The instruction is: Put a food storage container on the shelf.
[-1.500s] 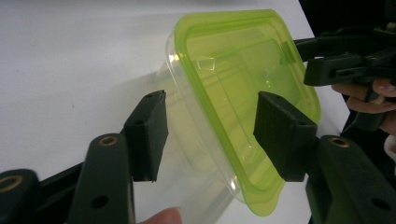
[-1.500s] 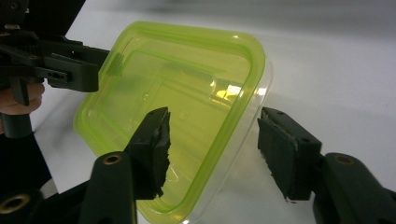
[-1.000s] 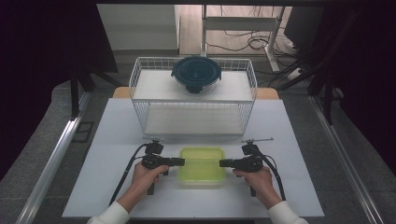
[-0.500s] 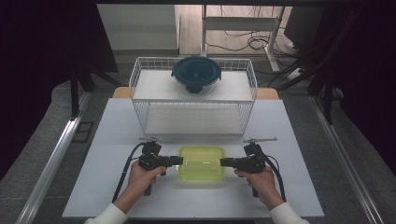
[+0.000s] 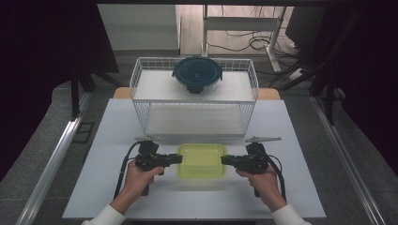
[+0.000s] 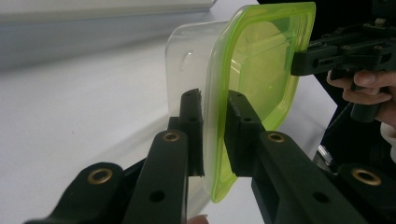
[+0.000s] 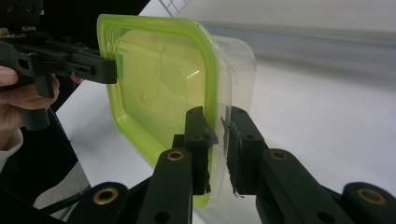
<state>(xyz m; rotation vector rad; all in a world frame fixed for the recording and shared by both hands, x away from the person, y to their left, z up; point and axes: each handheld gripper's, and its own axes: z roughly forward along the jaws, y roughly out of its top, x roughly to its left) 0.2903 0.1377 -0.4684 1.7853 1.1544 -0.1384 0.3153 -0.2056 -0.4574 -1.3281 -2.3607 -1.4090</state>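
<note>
So the box (image 5: 201, 161) has come up off the tabletop (image 5: 300, 140) a bit compared with a second ago: both your hands sit slightly higher and closer to you in the high view, and there's a soft shadow under the box now. To me that says the lift has started and it's probably headed for the wire rack (image 5: 141, 89) at 12 o'clock, though you've barely cleared the surface.

Left claw (image 6: 212, 128) is clenched on the rim at the box's 9 o'clock end, one pad on the lid and one under the lip. Right claw (image 7: 218, 140) is doing the same at 3 o'clock, pinching lid edge and wall together. Both grips look snug.

Materials: the lid (image 6: 261, 60) is a translucent lime-green plastic, glossy, with a raised border and rounded corners. The tub underneath is clear, thin-walled plastic, rectangular and shallow. Smooth stuff, so I'd guess it could slip if either side loosens. The rack is white coated wire, and a round glass bowl with a dark blue lid (image 5: 197, 74) sits on its top shelf. The tabletop is matte white.
</note>
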